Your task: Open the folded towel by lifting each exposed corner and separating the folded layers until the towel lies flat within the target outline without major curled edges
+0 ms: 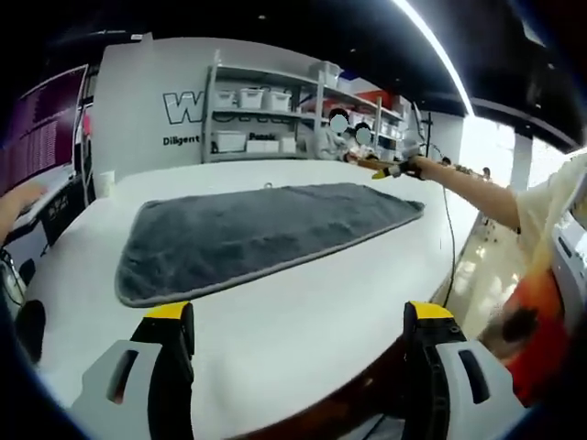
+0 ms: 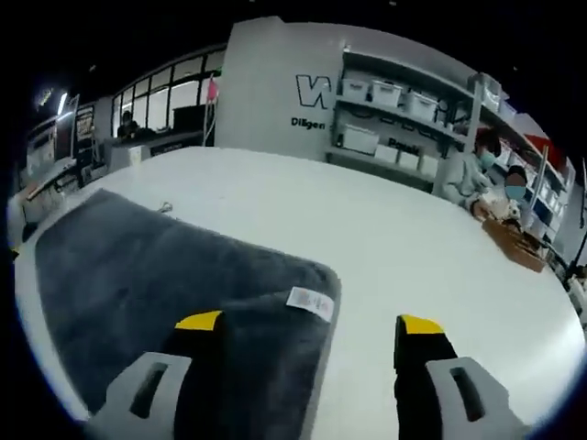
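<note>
grey towel (image 2: pixel 165 293) under left finger (image 2: pixel 197 367), fingers spread.

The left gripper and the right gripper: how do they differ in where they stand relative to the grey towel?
The left gripper hangs over bare white table, short of the grey towel; the right gripper is at the towel's corner.

The left gripper's jaws both stand clear of the cloth; the right gripper's left jaw is over the towel near its white label, its right jaw over the table.

Both are open, with yellow-tipped jaws, holding nothing.
</note>
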The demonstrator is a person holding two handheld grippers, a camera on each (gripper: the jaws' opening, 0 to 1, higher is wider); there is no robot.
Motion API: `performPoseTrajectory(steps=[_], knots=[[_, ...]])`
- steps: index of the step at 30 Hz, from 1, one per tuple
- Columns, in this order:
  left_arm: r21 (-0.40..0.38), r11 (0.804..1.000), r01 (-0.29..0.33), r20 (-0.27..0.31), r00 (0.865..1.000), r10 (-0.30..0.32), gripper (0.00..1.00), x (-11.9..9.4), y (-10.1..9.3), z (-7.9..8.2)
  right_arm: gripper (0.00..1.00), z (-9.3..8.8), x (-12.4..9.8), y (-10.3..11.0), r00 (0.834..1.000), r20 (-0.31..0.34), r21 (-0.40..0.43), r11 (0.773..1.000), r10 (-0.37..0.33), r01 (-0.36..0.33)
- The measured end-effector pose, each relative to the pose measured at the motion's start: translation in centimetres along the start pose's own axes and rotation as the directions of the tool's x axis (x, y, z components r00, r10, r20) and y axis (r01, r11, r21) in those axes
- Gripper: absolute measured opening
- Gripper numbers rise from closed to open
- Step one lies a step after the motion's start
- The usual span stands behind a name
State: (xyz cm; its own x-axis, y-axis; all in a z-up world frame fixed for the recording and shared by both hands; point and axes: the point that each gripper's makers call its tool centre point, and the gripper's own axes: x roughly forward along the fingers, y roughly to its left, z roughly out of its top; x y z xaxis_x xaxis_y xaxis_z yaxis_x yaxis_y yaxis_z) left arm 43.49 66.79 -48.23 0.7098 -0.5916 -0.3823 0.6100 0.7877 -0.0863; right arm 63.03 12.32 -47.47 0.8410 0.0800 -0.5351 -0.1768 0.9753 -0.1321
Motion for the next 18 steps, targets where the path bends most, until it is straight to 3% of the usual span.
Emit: performPoseTrajectory(steps=[3, 5, 12, 18], knots=[[0.003, 1.000, 0.006, 0.003, 1.000, -0.006, 0.92, -0.3, 0.2, 0.2, 0.96, -1.0, -2.4, 2.1, 1.000, 0.009, -0.018, 1.000, 0.022, -0.022], [0.008, 1.000, 0.011, 0.010, 1.000, -0.011, 0.92, -0.6, 0.3, 0.5, 0.99, -1.4, -3.7, 2.6, 0.999, 0.020, -0.017, 0.999, 0.043, -0.043], [0.026, 1.000, -0.005, 0.015, 1.000, 0.005, 0.94, -1.5, 1.5, 0.7, 0.99, -5.0, -9.7, 7.4, 0.993, 0.013, 0.020, 0.993, 0.116, -0.116], [0.011, 0.999, -0.051, 0.029, 0.998, 0.051, 0.97, -2.4, 3.3, 0.7, 0.99, -8.4, -13.6, 9.9, 0.992, 0.014, 0.031, 0.992, 0.122, -0.122]])
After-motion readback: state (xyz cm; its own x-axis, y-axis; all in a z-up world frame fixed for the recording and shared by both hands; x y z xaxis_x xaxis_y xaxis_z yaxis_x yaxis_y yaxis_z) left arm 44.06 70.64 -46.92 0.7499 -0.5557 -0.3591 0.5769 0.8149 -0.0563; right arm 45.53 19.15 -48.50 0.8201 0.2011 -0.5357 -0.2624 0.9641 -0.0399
